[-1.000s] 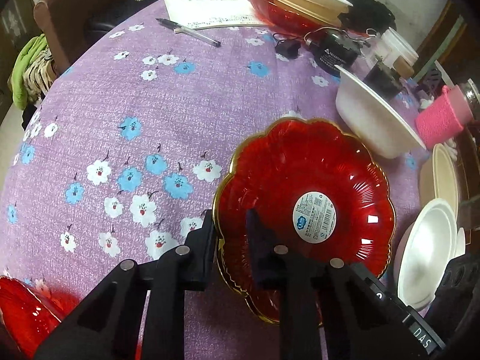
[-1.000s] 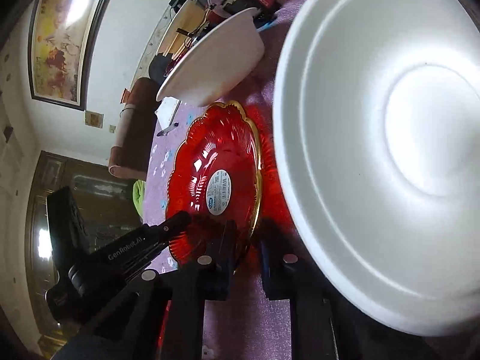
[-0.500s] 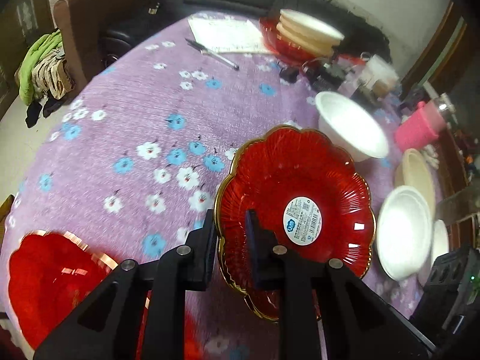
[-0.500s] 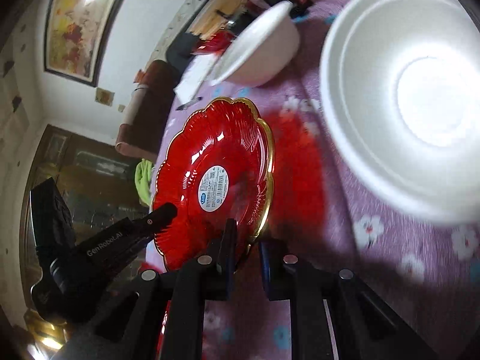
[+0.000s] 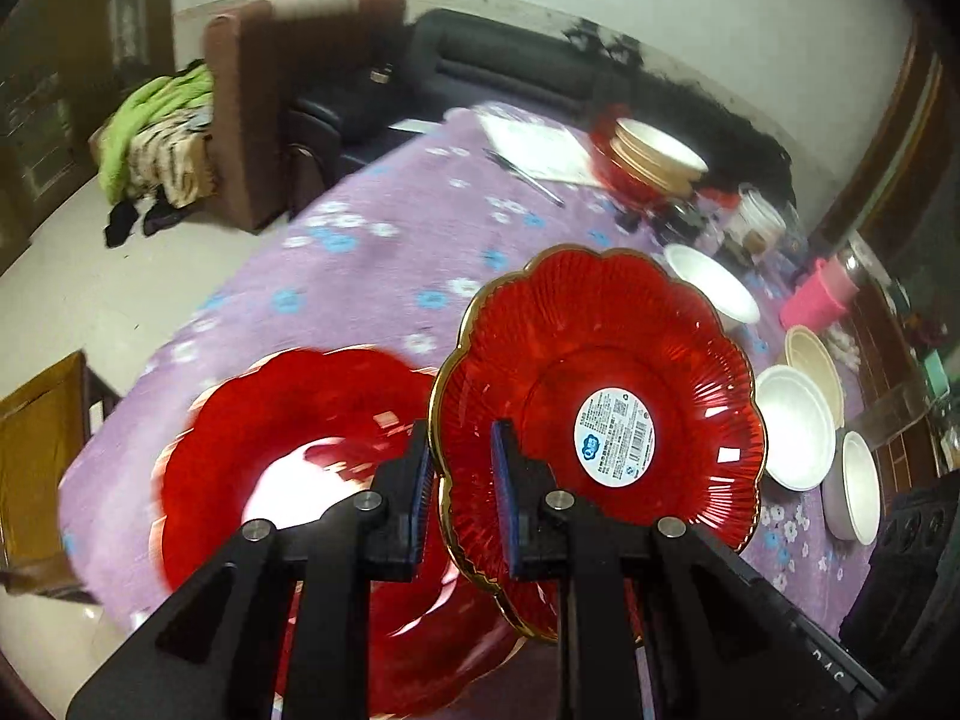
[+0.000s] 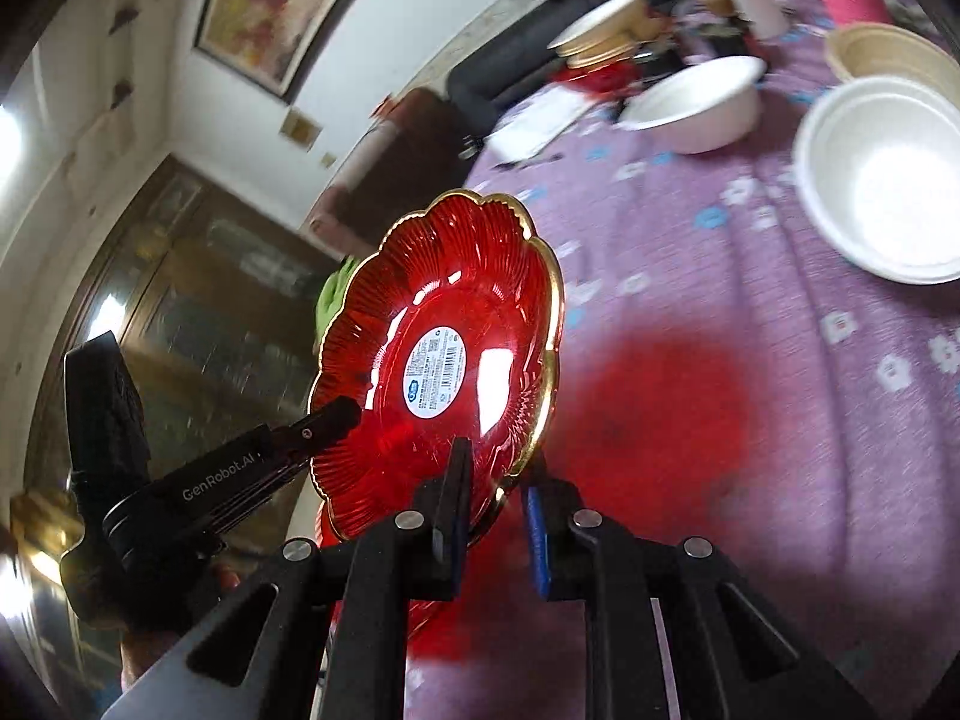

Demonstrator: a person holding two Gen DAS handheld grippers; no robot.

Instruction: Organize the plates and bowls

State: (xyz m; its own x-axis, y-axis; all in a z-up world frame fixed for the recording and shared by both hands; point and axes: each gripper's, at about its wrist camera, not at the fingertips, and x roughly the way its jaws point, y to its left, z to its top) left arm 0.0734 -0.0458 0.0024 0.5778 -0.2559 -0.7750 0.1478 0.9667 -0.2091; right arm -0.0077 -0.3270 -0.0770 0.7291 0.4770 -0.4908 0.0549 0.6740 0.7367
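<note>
A red scalloped plate (image 5: 606, 384) with a gold rim and a white label is lifted off the purple flowered tablecloth (image 5: 384, 246). My left gripper (image 5: 459, 480) is shut on its near rim. My right gripper (image 6: 495, 504) is shut on its rim (image 6: 528, 456) from the other side, and the plate (image 6: 444, 348) stands steeply tilted there. A second red plate (image 5: 282, 456) lies on the table below and left of the held one. White bowls (image 5: 795, 426) sit at the right, one large in the right wrist view (image 6: 882, 180).
A stack of cream plates on a red plate (image 5: 654, 159) stands at the far edge by papers and a pen (image 5: 525, 177). A pink cup (image 5: 819, 297), a cream bowl (image 5: 813, 357) and jars crowd the right side. A sofa and armchair (image 5: 288, 96) stand beyond the table.
Both grippers have lifted the red plate up and carried it back toward the near-left end of the table; the second red plate has come into full view beneath it.
</note>
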